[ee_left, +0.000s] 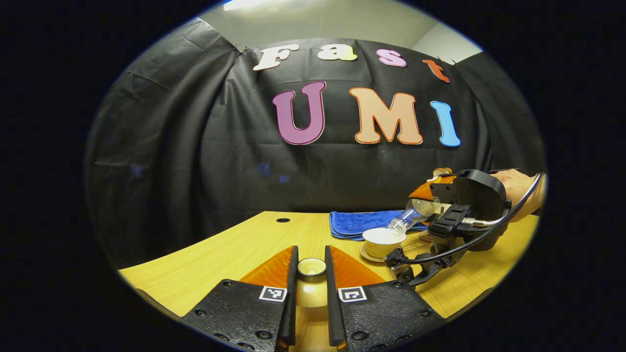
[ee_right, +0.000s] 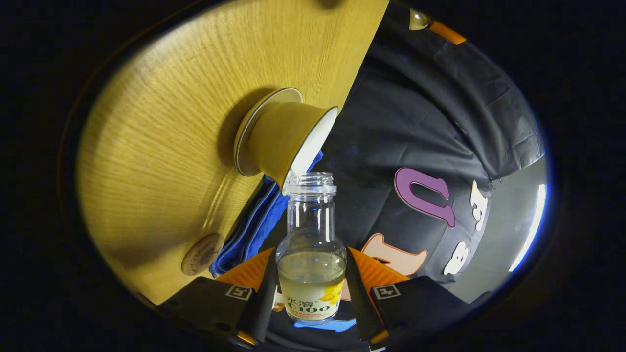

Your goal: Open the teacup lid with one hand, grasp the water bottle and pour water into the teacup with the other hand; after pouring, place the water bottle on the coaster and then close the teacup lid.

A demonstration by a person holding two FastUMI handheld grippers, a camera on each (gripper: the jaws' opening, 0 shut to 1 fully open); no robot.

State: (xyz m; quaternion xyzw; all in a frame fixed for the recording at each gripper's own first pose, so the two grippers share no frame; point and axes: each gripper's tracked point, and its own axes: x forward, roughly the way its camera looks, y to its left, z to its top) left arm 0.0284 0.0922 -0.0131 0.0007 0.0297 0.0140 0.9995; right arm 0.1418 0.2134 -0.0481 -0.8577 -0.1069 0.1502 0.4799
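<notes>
Black cloth hangs behind a light wooden table point(ee_left: 244, 244), and the pour is on at the right of the left gripper view. There the right gripper point(ee_left: 452, 215), a hand behind it, holds the water bottle point(ee_left: 411, 216) tipped over, its long axis running down and to the left, its open mouth right above the rim of the teacup point(ee_left: 383, 241), which stands on its saucer point(ee_left: 366, 254) in front of a folded blue cloth point(ee_left: 357, 224). In the right gripper view that gripper point(ee_right: 311, 288) has both fingers pressed on the bottle's point(ee_right: 311, 254) sides, neck pointing straight ahead, mouth just at the teacup's point(ee_right: 281, 142) lip; liquid sits low in the body, and whether any is flowing I cannot tell. The round wooden coaster point(ee_right: 202, 253) lies on the table point(ee_right: 161, 122) beside the blue cloth point(ee_right: 252, 222), on the far side of it from the cup, so the bottle must swing back upright and travel that way. Meanwhile the left gripper point(ee_left: 311, 283) is clamped narrow on the teacup lid point(ee_left: 311, 274), held near and to the left of the cup. That lid goes back last: the cup lies ahead and to the right of it, well apart.
</notes>
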